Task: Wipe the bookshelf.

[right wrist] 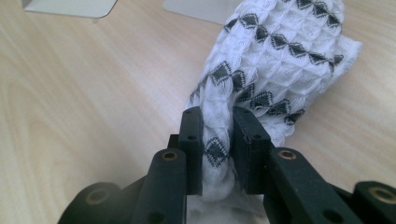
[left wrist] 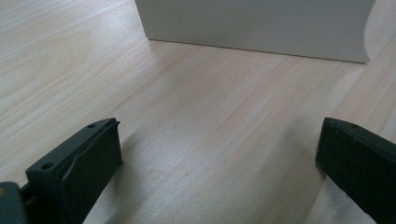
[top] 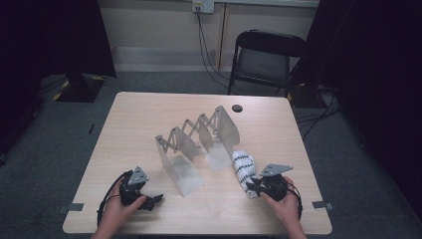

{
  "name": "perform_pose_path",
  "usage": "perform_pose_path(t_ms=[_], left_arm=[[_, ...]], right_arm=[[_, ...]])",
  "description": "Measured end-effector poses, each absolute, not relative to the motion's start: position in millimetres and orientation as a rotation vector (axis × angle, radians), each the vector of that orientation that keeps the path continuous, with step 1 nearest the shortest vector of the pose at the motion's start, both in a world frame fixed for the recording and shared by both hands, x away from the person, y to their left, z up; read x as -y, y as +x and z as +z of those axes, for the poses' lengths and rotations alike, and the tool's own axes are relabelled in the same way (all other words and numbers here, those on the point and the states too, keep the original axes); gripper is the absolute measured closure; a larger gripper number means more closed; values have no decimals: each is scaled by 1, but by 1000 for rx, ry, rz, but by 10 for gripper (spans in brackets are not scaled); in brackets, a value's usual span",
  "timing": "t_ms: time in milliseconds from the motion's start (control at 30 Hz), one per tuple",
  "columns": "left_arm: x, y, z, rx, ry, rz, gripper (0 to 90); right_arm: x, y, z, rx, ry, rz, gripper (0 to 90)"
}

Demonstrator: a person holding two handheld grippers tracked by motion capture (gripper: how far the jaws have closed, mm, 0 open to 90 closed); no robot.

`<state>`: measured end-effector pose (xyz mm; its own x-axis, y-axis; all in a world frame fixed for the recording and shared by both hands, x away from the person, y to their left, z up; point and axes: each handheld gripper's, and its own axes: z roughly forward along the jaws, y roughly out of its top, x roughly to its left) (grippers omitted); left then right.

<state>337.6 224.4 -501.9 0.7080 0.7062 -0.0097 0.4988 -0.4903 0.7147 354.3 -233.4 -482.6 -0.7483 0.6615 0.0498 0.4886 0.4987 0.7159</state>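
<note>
Right gripper view: the right tool [right wrist: 218, 140] is clamped narrowly on the white patterned cloth [right wrist: 275, 60]; left tool [left wrist: 219, 154] gapes wide, empty.

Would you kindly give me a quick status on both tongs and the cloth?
Left tongs open, nothing between. Right tongs shut on white patterned cloth. Folding metal rack stands just beyond.
</note>
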Motion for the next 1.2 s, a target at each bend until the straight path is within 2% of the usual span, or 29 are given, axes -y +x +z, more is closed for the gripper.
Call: perform_pose_path(t_ms=[67, 267, 500, 600, 767, 900, 1200], left_arm=[[-224, 337, -502, -914, 2196, 370, 0], [-225, 337, -502, -910, 2196, 370, 0], [-225, 337, -502, -912, 2198, 373, 0], [-225, 337, -502, -911, 2200, 375, 0], [-225, 337, -502, -911, 2200, 375, 0], [-225, 337, -502, -909, 2197, 372, 0], [-224, 338, -502, -908, 2200, 374, 0]], right_arm=[[236, 350, -483, -2513, 988, 1093, 709], [242, 343, -478, -2434, 1055, 1139, 505], [229, 354, -475, -2408, 1071, 1126, 452], [221, 360, -483, -2430, 1061, 1073, 491], [216, 356, -482, -2473, 1010, 1035, 683], [215, 351, -479, -2511, 977, 1041, 765], [193, 348, -467, -2519, 890, 1131, 802]])
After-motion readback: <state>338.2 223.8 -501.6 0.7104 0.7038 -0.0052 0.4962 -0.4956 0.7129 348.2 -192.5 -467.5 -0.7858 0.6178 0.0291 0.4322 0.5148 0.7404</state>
